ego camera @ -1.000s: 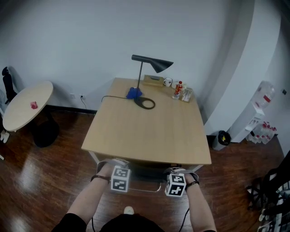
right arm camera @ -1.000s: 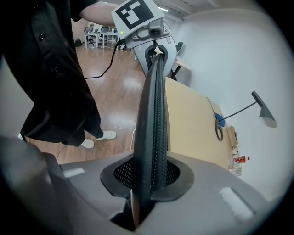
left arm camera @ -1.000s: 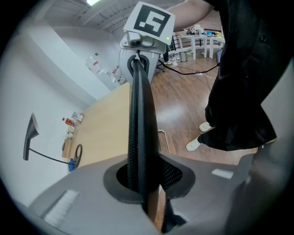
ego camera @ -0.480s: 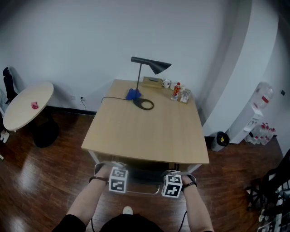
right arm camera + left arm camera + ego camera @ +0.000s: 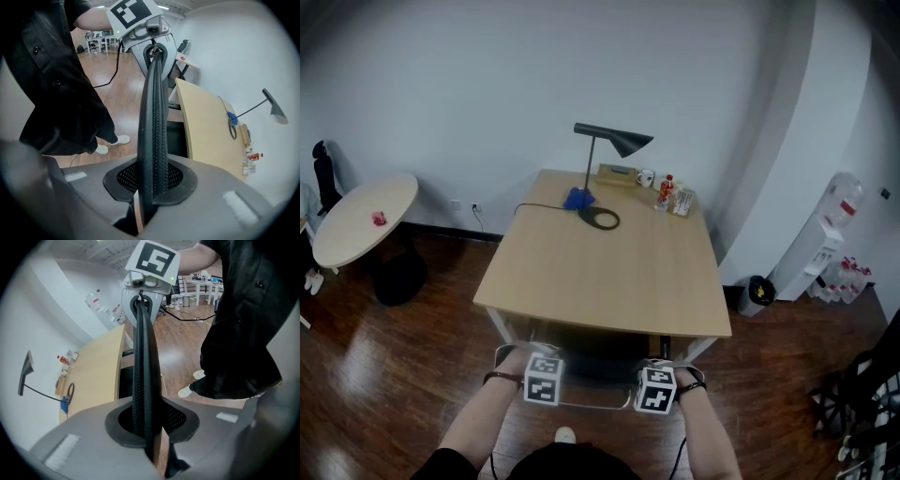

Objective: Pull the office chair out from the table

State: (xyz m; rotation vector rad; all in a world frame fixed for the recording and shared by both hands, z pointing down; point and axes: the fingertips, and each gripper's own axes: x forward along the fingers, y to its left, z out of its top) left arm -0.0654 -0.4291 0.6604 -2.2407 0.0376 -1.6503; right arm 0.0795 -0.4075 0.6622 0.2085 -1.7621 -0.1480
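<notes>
The office chair (image 5: 587, 366) stands at the near edge of the wooden desk (image 5: 600, 272), most of it hidden under the desktop and behind my hands. Its thin black mesh backrest (image 5: 142, 357) runs upright between the pads of my left gripper (image 5: 146, 423), which is shut on it. My right gripper (image 5: 151, 182) is shut on the same backrest edge (image 5: 153, 112) further along. In the head view the left gripper (image 5: 542, 380) and the right gripper (image 5: 656, 390) sit side by side at the chair's top, just in front of my body.
A black desk lamp (image 5: 614, 141), a blue object, a cup and bottles (image 5: 670, 192) stand at the desk's far end. A round table (image 5: 366, 216) is at the left. A bin (image 5: 757, 291) and a water dispenser (image 5: 830, 234) are at the right. Dark wood floor lies behind me.
Both grippers, still holding the backrest, have come a little toward me, and the gap between them and the desk's near edge has grown slightly.
</notes>
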